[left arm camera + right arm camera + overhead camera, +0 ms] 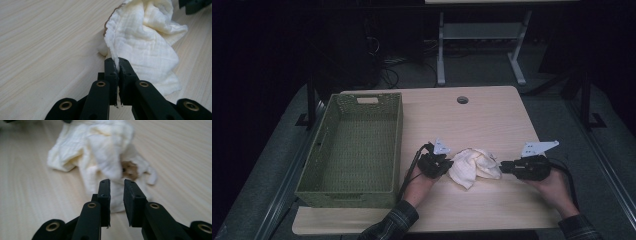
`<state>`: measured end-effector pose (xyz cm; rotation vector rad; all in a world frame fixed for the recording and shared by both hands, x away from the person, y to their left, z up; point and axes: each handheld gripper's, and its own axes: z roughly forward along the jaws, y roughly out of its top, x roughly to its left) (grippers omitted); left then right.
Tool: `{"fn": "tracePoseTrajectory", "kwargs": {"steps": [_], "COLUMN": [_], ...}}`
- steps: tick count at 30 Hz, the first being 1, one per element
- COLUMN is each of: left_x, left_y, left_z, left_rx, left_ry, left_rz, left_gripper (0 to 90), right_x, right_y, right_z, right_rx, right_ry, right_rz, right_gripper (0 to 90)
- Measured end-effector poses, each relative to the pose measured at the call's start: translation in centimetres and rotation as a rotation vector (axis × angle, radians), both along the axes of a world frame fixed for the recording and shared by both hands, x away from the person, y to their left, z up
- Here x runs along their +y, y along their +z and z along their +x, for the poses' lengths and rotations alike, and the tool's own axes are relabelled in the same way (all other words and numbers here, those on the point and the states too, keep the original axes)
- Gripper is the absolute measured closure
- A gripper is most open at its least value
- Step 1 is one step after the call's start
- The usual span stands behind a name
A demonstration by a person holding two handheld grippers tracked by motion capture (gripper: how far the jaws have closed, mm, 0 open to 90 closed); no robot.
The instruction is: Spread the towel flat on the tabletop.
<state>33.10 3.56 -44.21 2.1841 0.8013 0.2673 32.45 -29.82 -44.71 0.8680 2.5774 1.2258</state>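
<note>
High view: cream cloth lay crumpled on the table between both grippers; left gripper clenched on a cloth edge; right gripper slightly parted, gripping nothing; green basket unfilled; most work apparently remained.

No text, label, brand, number or sign could be read anywhere in the pictures.
</note>
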Motion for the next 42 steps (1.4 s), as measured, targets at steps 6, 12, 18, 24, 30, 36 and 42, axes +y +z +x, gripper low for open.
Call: {"fn": "tracePoseTrajectory", "kwargs": {"steps": [6,12,18,24,30,36,42], "left_x": [-0.1,0.0,0.0,-0.1,0.4,1.0,1.3], "left_y": [-0.1,-0.1,-0.1,0.0,0.4,0.8,1.5], "left_z": [-0.1,-0.1,-0.1,-0.1,0.1,0.4,1.2], "left_rx": [0.001,0.007,0.008,0.004,-0.004,-0.013,-0.038], "left_ry": [-0.008,-0.006,-0.008,-0.009,0.016,0.046,0.090], "left_rz": [0.005,0.003,-0.001,-0.007,-0.023,-0.035,-0.051], "left_gripper": [85.8,85.8,85.8,86.0,86.3,86.4,86.4], "right_x": [-0.4,0.2,1.0,1.5,-0.1,-2.2,-4.3], "right_y": [0.1,-0.7,-2.1,-2.7,-0.9,0.5,1.5], "right_z": [2.4,5.8,7.3,7.3,6.8,6.3,6.0], "right_rx": [-0.004,0.021,0.066,0.069,0.022,-0.013,-0.045], "right_ry": [-0.038,-0.070,-0.061,-0.036,-0.067,-0.103,-0.153], "right_rz": [0.029,0.020,0.001,-0.039,0.007,0.026,0.029], "right_gripper": [73.8,73.7,72.6,87.1,88.6,88.7,88.7]}}
